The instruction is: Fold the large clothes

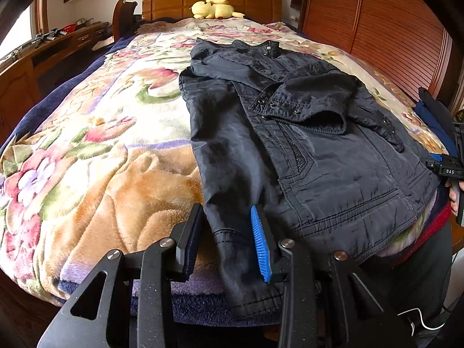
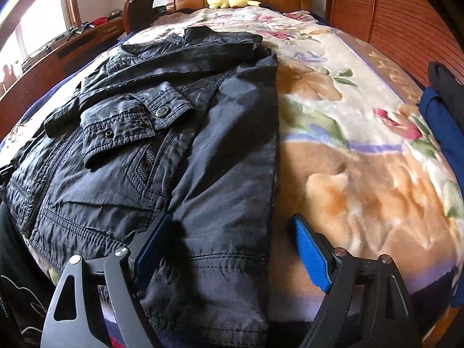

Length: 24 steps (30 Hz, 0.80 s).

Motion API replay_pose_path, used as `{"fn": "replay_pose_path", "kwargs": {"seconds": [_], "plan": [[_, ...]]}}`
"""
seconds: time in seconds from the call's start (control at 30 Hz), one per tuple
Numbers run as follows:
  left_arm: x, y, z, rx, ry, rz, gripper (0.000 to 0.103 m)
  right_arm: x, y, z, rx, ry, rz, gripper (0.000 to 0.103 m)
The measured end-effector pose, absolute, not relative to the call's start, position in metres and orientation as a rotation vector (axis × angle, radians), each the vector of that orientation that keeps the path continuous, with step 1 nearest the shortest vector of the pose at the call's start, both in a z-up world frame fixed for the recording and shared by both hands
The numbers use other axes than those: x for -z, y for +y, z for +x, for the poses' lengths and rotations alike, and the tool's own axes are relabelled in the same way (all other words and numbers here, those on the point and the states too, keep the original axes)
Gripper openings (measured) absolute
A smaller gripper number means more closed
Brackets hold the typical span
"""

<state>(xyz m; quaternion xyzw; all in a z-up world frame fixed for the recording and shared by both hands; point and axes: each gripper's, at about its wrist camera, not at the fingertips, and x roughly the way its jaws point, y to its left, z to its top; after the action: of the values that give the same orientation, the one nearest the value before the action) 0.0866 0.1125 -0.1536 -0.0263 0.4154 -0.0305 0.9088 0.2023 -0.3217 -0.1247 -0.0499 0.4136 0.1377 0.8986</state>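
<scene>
Black nylon jacket (image 1: 290, 133), zipped, laid front-up along the bed, hem nearest, collar toward the headboard (image 1: 211, 0).

Nearest: left gripper (image 1: 229, 240), jaws part-open, astride the left-hand sleeve cuff (image 1: 246, 275); the pads flank the cloth without visibly pressing it. Right gripper (image 2: 232, 249), jaws wide apart over the other side's bottom edge (image 2: 220, 275), the cloth lying loose between them.

Middle: the far sleeve folded across the chest, snap cuff (image 2: 139, 124) uppermost.

Beyond: floral fleece blanket (image 1: 101, 145), yellow plush toy (image 1: 214, 8) at the headboard.

Bearing: the garment's long axis runs straight away from both grippers, one at each lower corner and equally near. Any fold would likely start here, from the hem.
</scene>
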Motion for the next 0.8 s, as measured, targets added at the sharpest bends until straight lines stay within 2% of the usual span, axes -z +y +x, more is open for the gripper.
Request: {"fn": "replay_pose_path", "kwargs": {"seconds": [0.47, 0.57, 0.6, 0.63, 0.67, 0.73, 0.77, 0.8], "plan": [[0.152, 0.112, 0.052, 0.094, 0.859, -0.136, 0.034, 0.116, -0.322, 0.190, -0.284, 0.888, -0.120, 0.085], [0.152, 0.114, 0.050, 0.087, 0.850, -0.174, 0.018, 0.115, -0.320, 0.190, -0.287, 0.905, -0.142, 0.085], [0.150, 0.116, 0.051, 0.091, 0.847, -0.187, 0.011, 0.114, -0.320, 0.191, -0.290, 0.912, -0.145, 0.079], [0.148, 0.116, 0.051, 0.103, 0.842, -0.193, 0.009, 0.113, -0.320, 0.192, -0.316, 0.921, -0.137, 0.074], [0.145, 0.116, 0.051, 0.102, 0.830, -0.192, 0.007, 0.112, -0.319, 0.192, -0.351, 0.931, -0.124, 0.061], [0.134, 0.114, 0.050, 0.098, 0.791, -0.181, 0.006, 0.109, -0.318, 0.190, -0.379, 0.941, -0.124, 0.045], [0.127, 0.114, 0.050, 0.097, 0.767, -0.185, 0.006, 0.107, -0.318, 0.190, -0.395, 0.942, -0.126, 0.031], [0.119, 0.114, 0.050, 0.102, 0.741, -0.191, 0.006, 0.105, -0.319, 0.189, -0.411, 0.938, -0.117, 0.021]]}}
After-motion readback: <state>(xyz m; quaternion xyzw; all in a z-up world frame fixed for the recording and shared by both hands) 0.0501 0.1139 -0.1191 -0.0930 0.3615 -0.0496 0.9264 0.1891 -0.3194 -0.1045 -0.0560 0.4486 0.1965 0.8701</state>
